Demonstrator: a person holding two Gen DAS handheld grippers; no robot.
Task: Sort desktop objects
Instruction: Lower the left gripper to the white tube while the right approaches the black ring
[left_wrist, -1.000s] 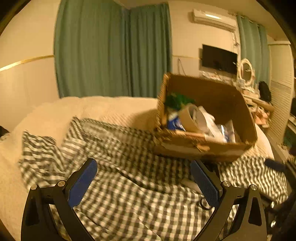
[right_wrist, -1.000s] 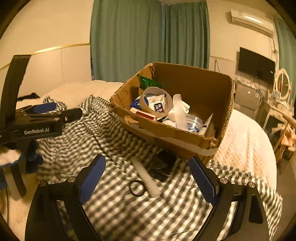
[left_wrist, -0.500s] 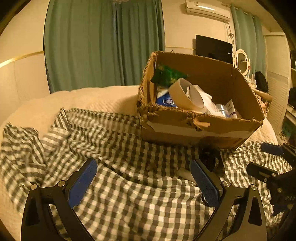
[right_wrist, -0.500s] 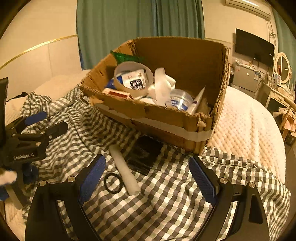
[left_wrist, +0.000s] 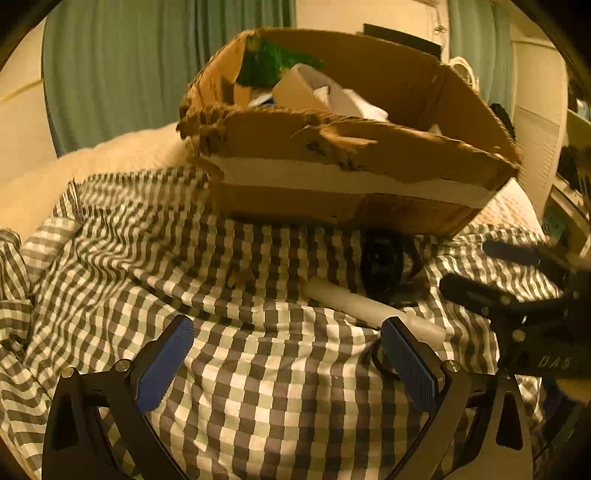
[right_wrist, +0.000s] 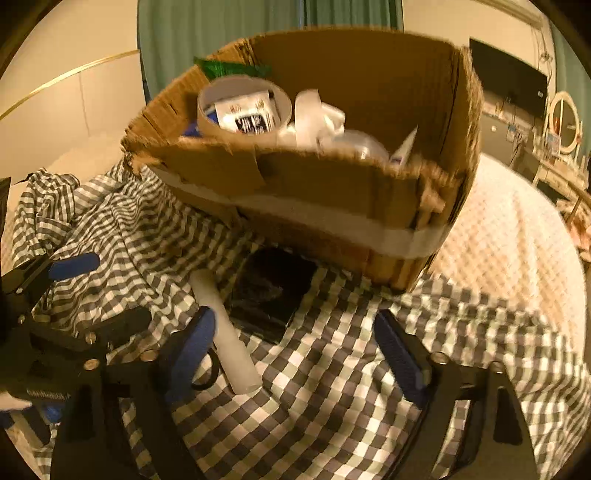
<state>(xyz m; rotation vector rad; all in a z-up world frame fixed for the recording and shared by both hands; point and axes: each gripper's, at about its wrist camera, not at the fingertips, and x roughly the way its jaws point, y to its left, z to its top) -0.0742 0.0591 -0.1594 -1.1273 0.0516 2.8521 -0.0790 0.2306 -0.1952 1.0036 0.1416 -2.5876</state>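
Left claw (left_wrist: 284, 354): spread wide, nothing between its 2 blue pads; low over the checked cloth (left_wrist: 258, 387)
Right claw (right_wrist: 295, 350): released, gap bare; its left pad sits just beside the white tube (right_wrist: 225, 332)
Cardboard box (right_wrist: 332, 184): stands on the checked cloth on the bed (right_wrist: 517, 236); torn front rim, pale tape band across the front wall
Box contents: tape roll (right_wrist: 243, 110), green packet (right_wrist: 229, 68), crumpled white plastic (right_wrist: 317, 118); the rest too blurred to name
White tube: lies on the cloth in front of the box, beside the black case (right_wrist: 273, 291)
Black ring (right_wrist: 207, 373): on the cloth at the tube's near end, partly hidden by the right claw's left pad
Black case: flat on the cloth, touching the box's front base
Background: green curtains (left_wrist: 122, 66), wall television (right_wrist: 509, 81)
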